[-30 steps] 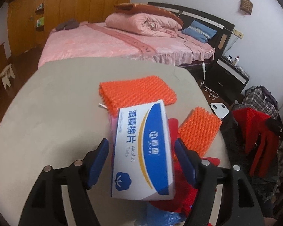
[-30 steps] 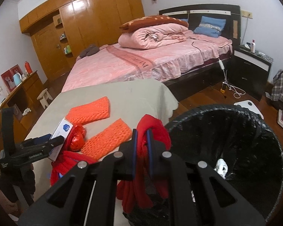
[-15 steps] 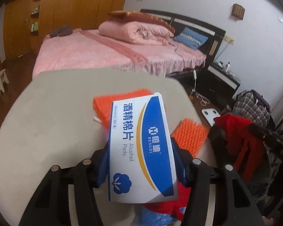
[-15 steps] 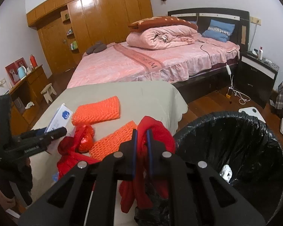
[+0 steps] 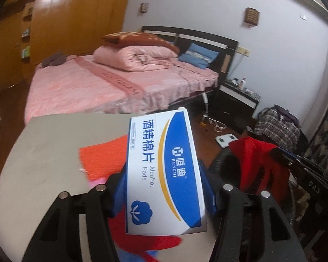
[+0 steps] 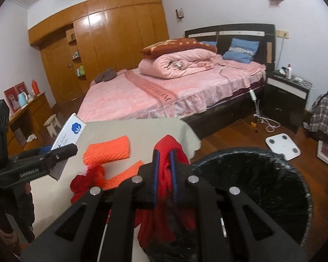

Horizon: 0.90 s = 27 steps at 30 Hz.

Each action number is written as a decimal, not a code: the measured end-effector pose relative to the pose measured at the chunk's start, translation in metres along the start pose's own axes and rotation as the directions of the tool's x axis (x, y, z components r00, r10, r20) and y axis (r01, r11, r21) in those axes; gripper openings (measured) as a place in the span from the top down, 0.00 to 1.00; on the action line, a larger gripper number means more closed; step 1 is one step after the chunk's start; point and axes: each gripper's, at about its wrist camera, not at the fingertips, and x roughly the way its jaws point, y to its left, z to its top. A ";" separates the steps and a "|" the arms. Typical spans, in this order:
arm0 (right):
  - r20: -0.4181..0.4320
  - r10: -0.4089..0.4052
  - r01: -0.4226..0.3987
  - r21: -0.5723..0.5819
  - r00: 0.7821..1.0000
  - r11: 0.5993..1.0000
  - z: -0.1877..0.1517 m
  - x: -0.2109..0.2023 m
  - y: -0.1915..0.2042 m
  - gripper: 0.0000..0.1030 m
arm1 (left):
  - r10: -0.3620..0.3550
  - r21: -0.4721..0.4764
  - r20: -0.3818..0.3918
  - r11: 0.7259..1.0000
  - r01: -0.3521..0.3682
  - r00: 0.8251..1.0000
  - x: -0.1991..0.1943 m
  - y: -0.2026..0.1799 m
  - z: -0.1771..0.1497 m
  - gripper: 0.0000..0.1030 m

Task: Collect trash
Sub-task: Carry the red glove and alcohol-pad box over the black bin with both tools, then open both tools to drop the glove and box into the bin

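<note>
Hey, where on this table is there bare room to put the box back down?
Bare table lies left of and beyond the orange foam nets. The red bags, nets and bin crowd the right edge.

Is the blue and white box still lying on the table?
No, it is off the table. The left gripper pinches the box and holds it tilted above the table.

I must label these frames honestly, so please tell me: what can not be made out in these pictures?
- Left wrist view: the alcohol pads box covers the left gripper fingertips and much of the orange foam net.
- Right wrist view: the trash bin bottom is cut off by the frame edge.
- Right wrist view: the red plastic bag hides the right gripper pads.
</note>
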 end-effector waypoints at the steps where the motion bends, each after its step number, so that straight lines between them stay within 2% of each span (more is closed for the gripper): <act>1: 0.005 -0.009 0.009 0.005 1.000 1.000 -0.001 -0.004 -0.004 0.91 | -0.015 0.007 -0.002 1.000 0.015 1.000 0.002 -0.008 0.000 0.44; 8: 0.020 -0.099 0.097 0.063 0.995 0.993 -0.008 -0.032 -0.052 0.91 | -0.123 0.075 -0.016 0.989 0.124 0.992 0.020 -0.070 0.000 0.44; 15: 0.012 -0.172 0.169 0.111 0.985 0.979 -0.018 -0.047 -0.097 0.88 | -0.230 0.120 -0.044 0.965 0.234 0.972 0.047 -0.130 0.001 0.44; 16: 0.014 -0.188 0.186 0.116 0.982 0.976 -0.018 -0.049 -0.103 0.82 | -0.245 0.122 -0.048 0.961 0.249 0.968 0.050 -0.135 0.001 0.44; 17: 0.016 -0.204 0.200 0.125 0.979 0.972 -0.019 -0.052 -0.108 0.67 | -0.264 0.123 -0.058 0.955 0.269 0.963 0.055 -0.143 0.002 0.44; 18: 0.022 -0.223 0.218 0.137 0.975 0.966 -0.020 -0.056 -0.113 0.60 | -0.272 0.123 -0.066 0.953 0.279 0.960 0.059 -0.146 0.001 0.42; 19: 0.028 -0.232 0.226 0.147 0.972 0.963 -0.021 -0.058 -0.117 0.53 | -0.279 0.123 -0.076 0.950 0.287 0.957 0.064 -0.149 0.002 0.34; 21: 0.039 -0.253 0.244 0.161 0.967 0.956 -0.022 -0.063 -0.124 0.49 | -0.284 0.121 -0.077 0.949 0.292 0.956 0.067 -0.153 0.000 0.31; 23: 0.043 -0.275 0.264 0.163 0.961 0.951 -0.025 -0.067 -0.128 0.26 | -0.273 0.129 -0.068 0.951 0.280 0.960 0.066 -0.152 -0.002 0.30; 25: 0.048 -0.293 0.282 0.165 0.955 0.945 -0.027 -0.068 -0.128 0.13 | -0.249 0.136 -0.051 0.958 0.253 0.967 0.061 -0.146 -0.004 0.24; 27: 0.050 -0.297 0.285 0.172 0.953 0.943 -0.030 -0.067 -0.124 0.08 | -0.217 0.144 -0.027 0.965 0.219 0.976 0.053 -0.136 -0.004 0.21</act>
